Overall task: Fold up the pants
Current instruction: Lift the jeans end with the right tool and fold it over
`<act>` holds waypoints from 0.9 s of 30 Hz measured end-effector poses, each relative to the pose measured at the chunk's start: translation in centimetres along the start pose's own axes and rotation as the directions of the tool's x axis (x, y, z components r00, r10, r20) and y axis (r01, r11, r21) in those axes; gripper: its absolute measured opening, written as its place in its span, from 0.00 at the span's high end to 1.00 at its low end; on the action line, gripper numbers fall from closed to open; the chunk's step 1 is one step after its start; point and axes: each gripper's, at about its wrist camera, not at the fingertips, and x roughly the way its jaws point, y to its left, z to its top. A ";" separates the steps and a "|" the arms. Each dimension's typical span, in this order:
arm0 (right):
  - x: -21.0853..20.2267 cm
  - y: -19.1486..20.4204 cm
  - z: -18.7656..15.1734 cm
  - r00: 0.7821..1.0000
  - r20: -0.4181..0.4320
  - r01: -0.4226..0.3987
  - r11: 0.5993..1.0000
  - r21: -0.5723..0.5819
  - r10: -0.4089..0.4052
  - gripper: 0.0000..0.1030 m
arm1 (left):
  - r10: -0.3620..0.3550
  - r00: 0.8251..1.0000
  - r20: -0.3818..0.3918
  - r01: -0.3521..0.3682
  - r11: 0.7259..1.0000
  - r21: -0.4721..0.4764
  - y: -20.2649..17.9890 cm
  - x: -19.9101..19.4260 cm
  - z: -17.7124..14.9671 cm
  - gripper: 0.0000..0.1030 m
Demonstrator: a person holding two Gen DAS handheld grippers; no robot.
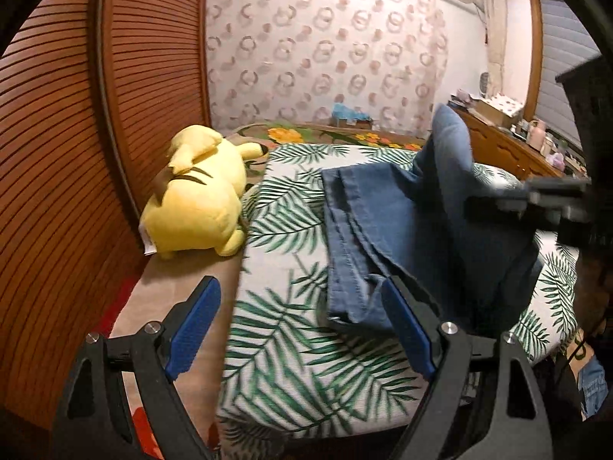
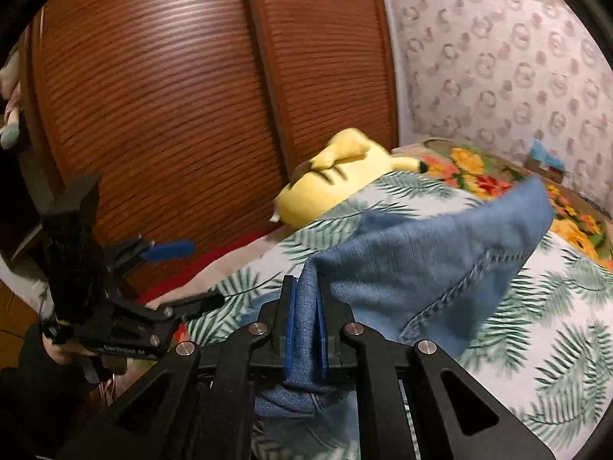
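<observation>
Louvred wooden wardrobe doors (image 1: 126,76) and patterned wallpaper (image 1: 325,46) backed a bed (image 1: 184,280) on which a palm-leaf cushion (image 1: 283,349) served as the folding surface. Blue denim pants (image 1: 383,230) lay across that cushion, one end lifted clear of it into a raised fold. That lifted part was pinched between the pressed-together fingers of the right gripper (image 2: 306,329), the blue pads clamping a thick bunch of denim. The left gripper (image 1: 302,329) hovered over the cushion's near edge with its fingers spread wide and nothing between them; one blue pad hung just beside the pants' near end. A yellow plush toy (image 1: 199,199) lay on the bed beside the cushion, on the side toward the wardrobe doors. A hand (image 2: 72,349) in a dark sleeve held the left gripper's handle.
</observation>
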 end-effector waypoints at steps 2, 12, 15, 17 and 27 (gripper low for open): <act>1.8 0.5 -0.3 0.999 -0.030 -0.037 0.999 -0.005 0.036 0.92 | 0.008 1.000 0.002 -0.008 1.000 -0.009 0.6 -0.2 -0.2 0.16; 7.7 -1.1 -1.6 0.985 -0.124 -0.109 0.990 0.086 0.119 0.91 | 0.026 1.000 0.008 -0.025 0.999 -0.034 1.7 -0.8 -0.4 0.16; 7.2 -1.6 -1.0 0.989 -0.107 -0.094 0.991 0.099 0.104 0.80 | 0.023 1.000 0.007 -0.023 0.999 -0.035 1.6 -0.7 -0.4 0.16; 6.8 -2.1 -0.6 0.991 -0.103 -0.078 0.992 0.103 0.089 0.73 | 0.018 1.000 0.009 -0.017 0.999 -0.036 1.5 -0.7 -0.4 0.16; 1.9 -4.3 0.6 0.999 0.032 0.035 0.995 0.095 -0.038 0.60 | -0.051 0.998 0.034 0.052 0.998 -0.019 -0.7 -1.1 0.7 0.16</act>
